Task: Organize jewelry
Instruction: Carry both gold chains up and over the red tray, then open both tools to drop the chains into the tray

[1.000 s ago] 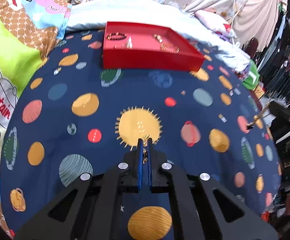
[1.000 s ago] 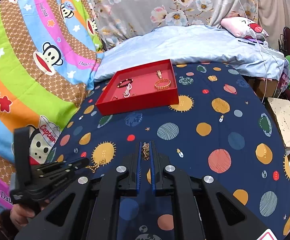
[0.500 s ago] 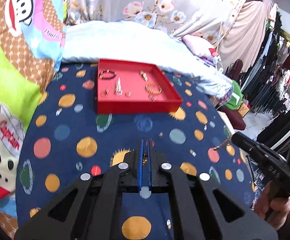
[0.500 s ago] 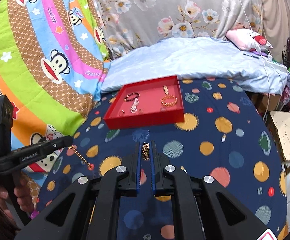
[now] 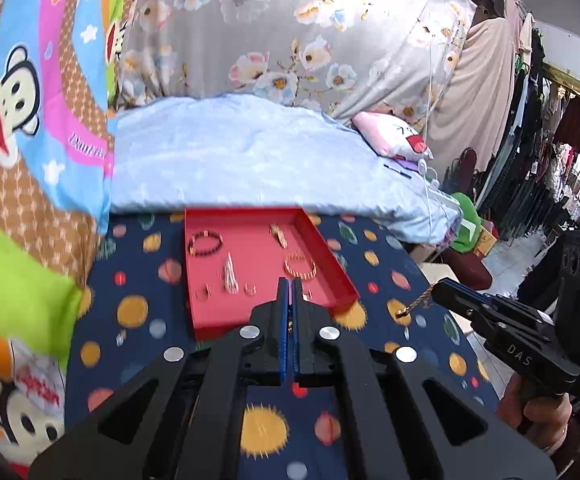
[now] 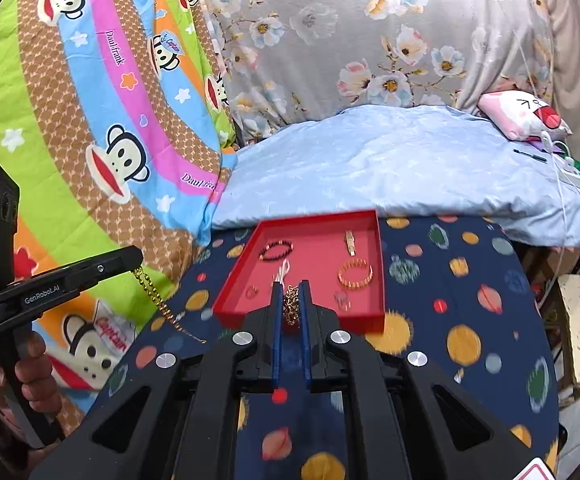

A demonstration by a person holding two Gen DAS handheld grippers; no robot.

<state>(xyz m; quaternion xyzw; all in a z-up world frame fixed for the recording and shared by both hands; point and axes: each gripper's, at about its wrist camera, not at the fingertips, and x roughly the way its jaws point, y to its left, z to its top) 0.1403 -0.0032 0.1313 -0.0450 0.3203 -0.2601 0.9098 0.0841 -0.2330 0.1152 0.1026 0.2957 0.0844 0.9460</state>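
Note:
A gold chain [image 6: 290, 307] is pinched at each end by my two grippers. My left gripper [image 5: 290, 292] is shut on one end, which hangs from its tip in the right wrist view [image 6: 157, 300]. My right gripper [image 6: 290, 292] is shut on the other end, which dangles from its tip in the left wrist view [image 5: 416, 304]. Both are raised above the planet-print cloth, in front of the red tray [image 5: 209, 320]. The tray holds a dark bead bracelet [image 5: 205, 239], a gold bangle [image 5: 300, 266], a silver piece [image 5: 229, 276] and small rings.
The table wears a dark blue planet-print cloth [image 6: 450, 312]. A light blue quilt [image 6: 390, 168] lies behind the tray. A monkey-print cover [image 6: 89, 120] hangs at the left. A pink plush [image 6: 522, 116] and clothes racks [image 5: 570, 168] are at the right.
Both grippers have risen from the cloth and moved toward the red tray, carrying the chain ends. The tray now lies just past both fingertips.

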